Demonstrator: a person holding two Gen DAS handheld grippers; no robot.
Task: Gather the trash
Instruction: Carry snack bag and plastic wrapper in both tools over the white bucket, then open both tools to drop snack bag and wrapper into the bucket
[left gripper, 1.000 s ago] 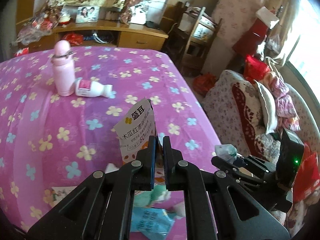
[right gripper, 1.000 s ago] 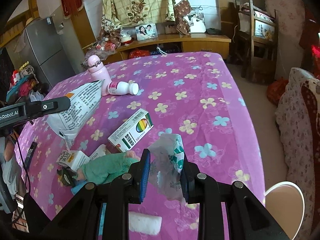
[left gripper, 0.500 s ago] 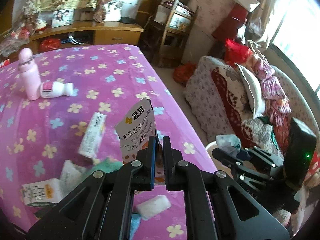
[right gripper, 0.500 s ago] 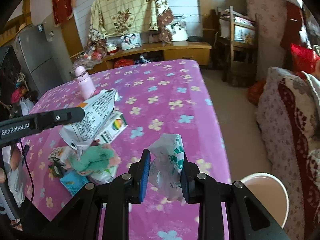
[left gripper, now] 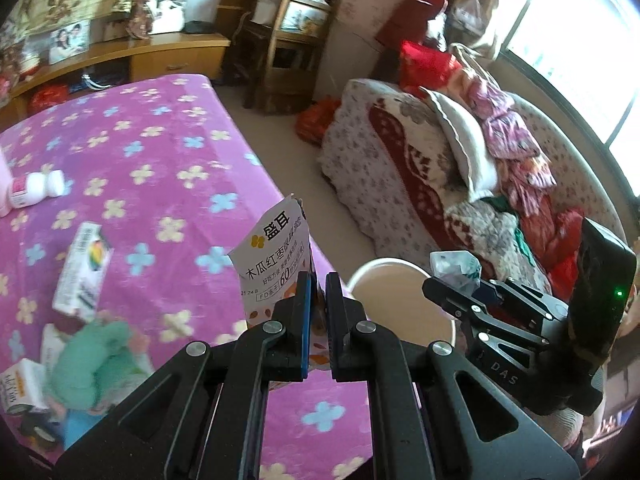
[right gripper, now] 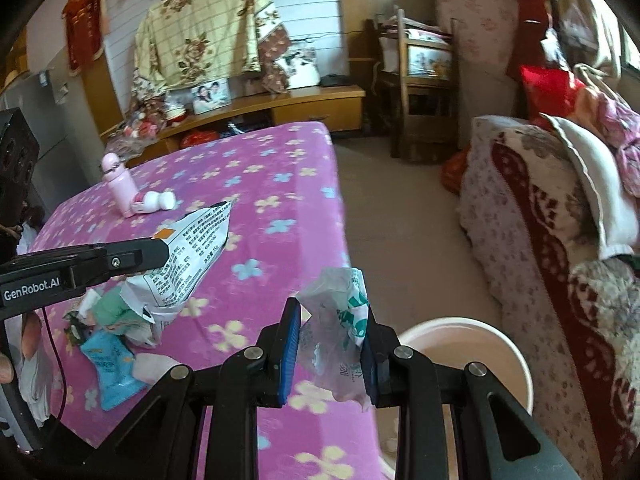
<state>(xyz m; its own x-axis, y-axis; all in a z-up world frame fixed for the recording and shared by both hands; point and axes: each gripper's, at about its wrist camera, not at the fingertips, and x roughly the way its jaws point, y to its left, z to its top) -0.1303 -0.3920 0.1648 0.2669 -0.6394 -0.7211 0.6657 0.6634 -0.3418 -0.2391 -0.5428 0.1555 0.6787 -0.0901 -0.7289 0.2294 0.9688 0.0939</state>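
My left gripper point(left gripper: 317, 280) is shut on a white snack packet point(left gripper: 276, 256) with Chinese print, held up over the right edge of the purple flowered table point(left gripper: 168, 168). The same packet point(right gripper: 192, 248) hangs from that gripper point(right gripper: 160, 254) in the right wrist view. My right gripper point(right gripper: 330, 316) is shut on a crumpled clear wrapper with green print point(right gripper: 340, 320), just left of a white bin point(right gripper: 508, 352) on the floor. In the left wrist view the right gripper point(left gripper: 436, 284) holds its wrapper point(left gripper: 456, 266) beside the bin point(left gripper: 400, 300).
On the table lie a white box point(left gripper: 82, 268), a green cloth point(left gripper: 92, 360), a blue packet point(right gripper: 110, 372), a small white bottle point(right gripper: 154, 202) and a pink flask point(right gripper: 118, 184). A sofa point(right gripper: 532, 216) piled with cushions stands right of the bin. A wooden chair point(left gripper: 288, 44) and cabinet stand behind.
Both grippers have swung to the right, from over the table's litter to its right edge, each keeping its trash. The white bin has come into view beside them.
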